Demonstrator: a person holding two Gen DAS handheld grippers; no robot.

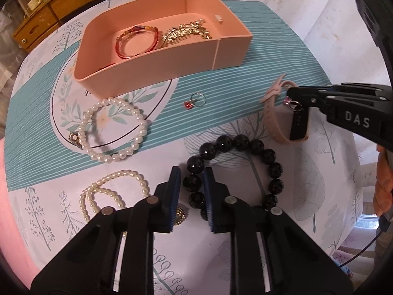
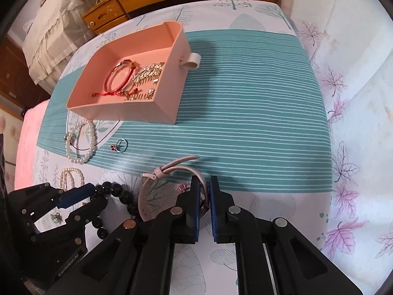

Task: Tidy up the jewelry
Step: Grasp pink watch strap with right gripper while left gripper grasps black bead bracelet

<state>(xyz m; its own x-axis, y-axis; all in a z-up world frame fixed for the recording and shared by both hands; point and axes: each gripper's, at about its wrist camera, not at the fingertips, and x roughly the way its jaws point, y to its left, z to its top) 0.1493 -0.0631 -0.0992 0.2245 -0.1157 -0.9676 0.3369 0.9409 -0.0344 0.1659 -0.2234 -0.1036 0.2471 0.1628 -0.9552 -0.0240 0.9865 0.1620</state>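
Black bead bracelet (image 1: 235,169) pinched by left gripper (image 1: 192,172), on the tablecloth (image 1: 245,86).
Pink watch strap (image 2: 157,172) clamped in right gripper (image 2: 203,180); watch face mostly hidden, perhaps dark; pink tray (image 1: 147,68) beyond.

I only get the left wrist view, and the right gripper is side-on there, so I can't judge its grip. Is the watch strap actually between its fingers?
Observer: Yes. In the right wrist view the pink watch strap passes between the fingers of the right gripper, and they are closed on it.
Operator: Good. Does the box have anything to pull it by? I see only plain walls.
Observer: The pink box has a pale loop pull sticking out of its short wall, on the side away from the pearls. The wall hides it in your view.
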